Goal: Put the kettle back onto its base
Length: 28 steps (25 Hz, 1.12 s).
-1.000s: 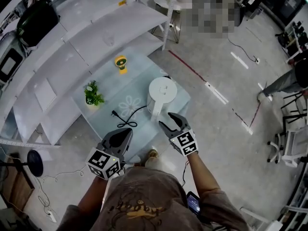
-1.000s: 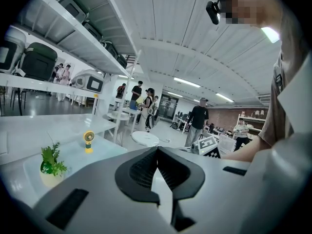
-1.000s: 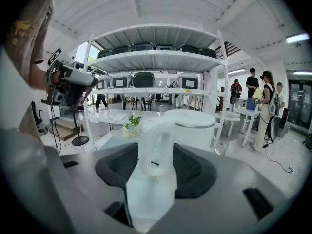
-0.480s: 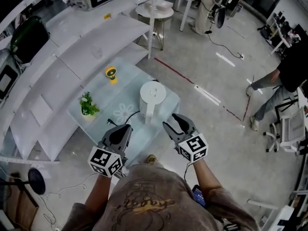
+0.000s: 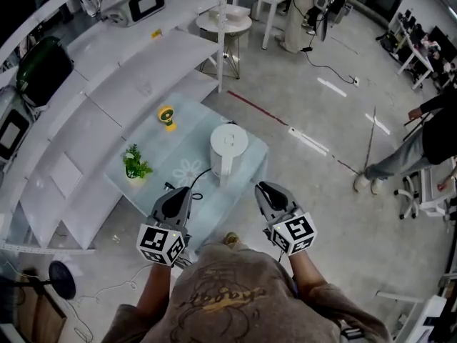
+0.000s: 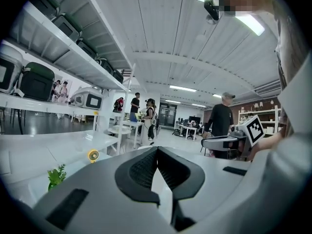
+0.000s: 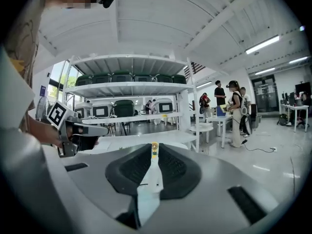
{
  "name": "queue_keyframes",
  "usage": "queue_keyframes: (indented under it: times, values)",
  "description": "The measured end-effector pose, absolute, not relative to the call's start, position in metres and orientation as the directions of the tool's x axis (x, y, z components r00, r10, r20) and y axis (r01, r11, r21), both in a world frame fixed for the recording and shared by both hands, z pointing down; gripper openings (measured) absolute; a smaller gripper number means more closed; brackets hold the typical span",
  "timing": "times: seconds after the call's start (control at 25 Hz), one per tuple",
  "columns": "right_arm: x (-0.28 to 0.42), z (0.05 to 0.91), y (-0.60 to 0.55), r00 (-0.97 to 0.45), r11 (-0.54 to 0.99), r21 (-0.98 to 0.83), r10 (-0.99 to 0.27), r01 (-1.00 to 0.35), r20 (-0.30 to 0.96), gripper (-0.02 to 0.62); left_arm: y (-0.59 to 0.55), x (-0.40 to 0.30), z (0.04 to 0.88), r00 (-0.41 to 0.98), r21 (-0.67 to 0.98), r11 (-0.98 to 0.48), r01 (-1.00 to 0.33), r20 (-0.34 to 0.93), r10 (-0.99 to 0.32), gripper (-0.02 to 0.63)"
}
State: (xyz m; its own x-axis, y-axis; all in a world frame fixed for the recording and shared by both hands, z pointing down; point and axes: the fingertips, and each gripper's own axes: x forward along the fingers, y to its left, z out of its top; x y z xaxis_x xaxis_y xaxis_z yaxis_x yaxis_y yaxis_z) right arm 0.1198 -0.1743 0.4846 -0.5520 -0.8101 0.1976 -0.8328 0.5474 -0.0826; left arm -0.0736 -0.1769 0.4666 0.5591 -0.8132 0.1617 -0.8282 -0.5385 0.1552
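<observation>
- Left tongs (image 5: 178,194): lower left of centre in the head view. In the left gripper view (image 6: 157,150) the pad tips meet and nothing is caught between them.
- Right tongs (image 5: 265,189): lower right of centre in the head view. In the right gripper view (image 7: 152,152) the jaws are closing, with only a thin slit left and nothing held in it.
- Both tongs hang in the air at the near edge of the desk (image 5: 161,145), touching nothing, the left one well apart from the right.
- Marker cubes: the left one (image 5: 161,243) and the right one (image 5: 294,233) sit just below the tongs, above the person's shirt at the frame bottom.
- Kettle (image 5: 228,147): white, upright, with its lid on. It stands at frame centre on the right part of the desk, just above and between the two tongs and clear of both.
- Base: it can't be made out under the kettle from this top angle.
- Black cord (image 5: 193,181): runs from the kettle's foot down and left across the desk.
- Small potted plant (image 5: 134,164): on the left side of the desk, well apart from the kettle.
- Yellow mini fan (image 5: 166,115): on the upper part of the desk, up and left of the kettle.
- White shelves (image 5: 107,84): fill the upper left.
- Round white table (image 5: 227,18): top centre.
- A person (image 5: 435,141) stands at the right edge on the grey floor (image 5: 321,191).
</observation>
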Motion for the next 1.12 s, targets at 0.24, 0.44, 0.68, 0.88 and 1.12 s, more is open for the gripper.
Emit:
queue_keyframes:
  times: [0.24, 0.44, 0.68, 0.88, 1.12]
  values:
    - [0.131, 0.489, -0.168, -0.498, 0.492, -0.075, -0.848, -0.867, 0.181, 0.0, -0.179, -0.078, 0.476, 0.533, 0.162, -0.511, -0.844, 0.159, -0.831, 0.021]
    - [0.132, 0.494, -0.166, -0.49, 0.484, -0.08, -0.853, -0.871, 0.179, 0.0, -0.179, -0.079, 0.478, 0.53, 0.165, -0.507, -0.846, 0.153, -0.834, 0.021]
    - [0.128, 0.494, -0.167, -0.486, 0.481, -0.073, -0.856, -0.874, 0.177, -0.002, -0.181, -0.081, 0.477, 0.529, 0.171, -0.505, -0.846, 0.15, -0.835, 0.021]
    - [0.128, 0.497, -0.17, -0.483, 0.476, -0.08, -0.857, -0.876, 0.18, -0.002, -0.182, -0.082, 0.478, 0.531, 0.173, -0.506, -0.845, 0.153, -0.834, 0.021]
    - [0.126, 0.497, -0.174, -0.493, 0.487, -0.076, -0.851, -0.87, 0.18, -0.002, -0.181, -0.082, 0.479, 0.527, 0.173, -0.501, -0.848, 0.161, -0.835, 0.021]
